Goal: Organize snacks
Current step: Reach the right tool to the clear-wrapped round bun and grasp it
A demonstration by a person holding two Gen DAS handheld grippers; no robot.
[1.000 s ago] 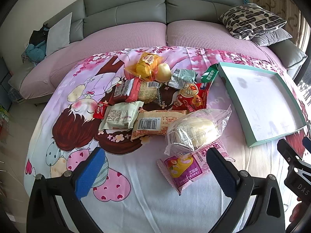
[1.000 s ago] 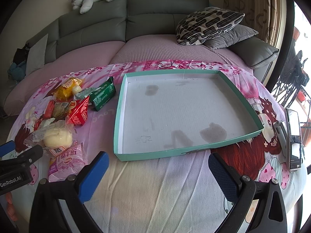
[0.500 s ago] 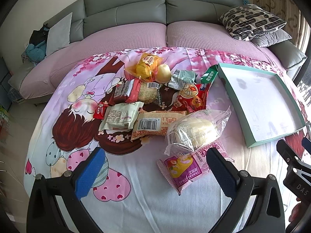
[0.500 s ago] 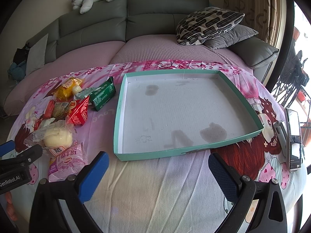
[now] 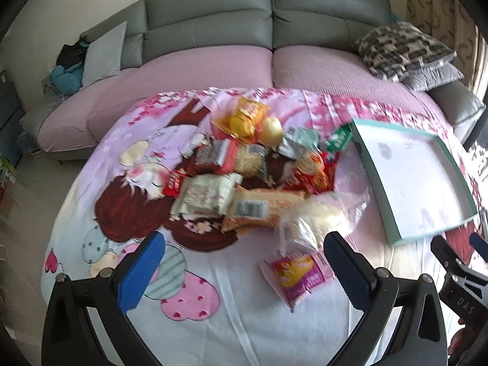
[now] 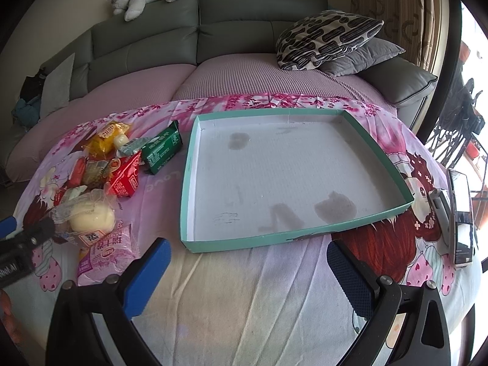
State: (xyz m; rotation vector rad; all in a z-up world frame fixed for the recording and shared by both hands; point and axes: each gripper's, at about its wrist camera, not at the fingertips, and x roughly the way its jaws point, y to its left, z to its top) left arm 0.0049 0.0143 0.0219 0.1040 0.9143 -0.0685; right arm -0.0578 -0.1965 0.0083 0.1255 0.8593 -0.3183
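Inventory, snack sorting, nothing yet sorted

- Tray [image 6: 378, 152]: shallow teal-rimmed box with a white floor, lying on the cartoon-print cloth [image 6: 244, 289] spread over the surface in front of a grey sofa [image 6: 244, 21]. Floor bare apart from a few grey stains; no snack inside it.
- Snack pile [image 5: 244, 177]: a loose heap on the cloth to the left of the tray, well apart from its floor. Includes a yellow bag [image 5: 244, 116] at the far end, a green packet [image 6: 161, 151] just beside the tray's left wall, a red packet [image 6: 126, 177], a clear-wrapped pale bun [image 6: 91, 218] and a pink packet [image 6: 105, 251] nearest the camera.
- Left tongs [image 5: 244, 262]: spread wide, holding nothing, aimed at the near end of the pile with the bun and pink packet just ahead. The left wrist view is motion-blurred.
- Right tongs [image 6: 247, 268]: spread wide, holding nothing, poised in front of the tray's near wall.
- Phone [image 6: 462, 213]: on the cloth at the right edge, not part of the task.
- Progress, judged: every packet is still to be lifted across; the pink packet or bun looks the likeliest first pick
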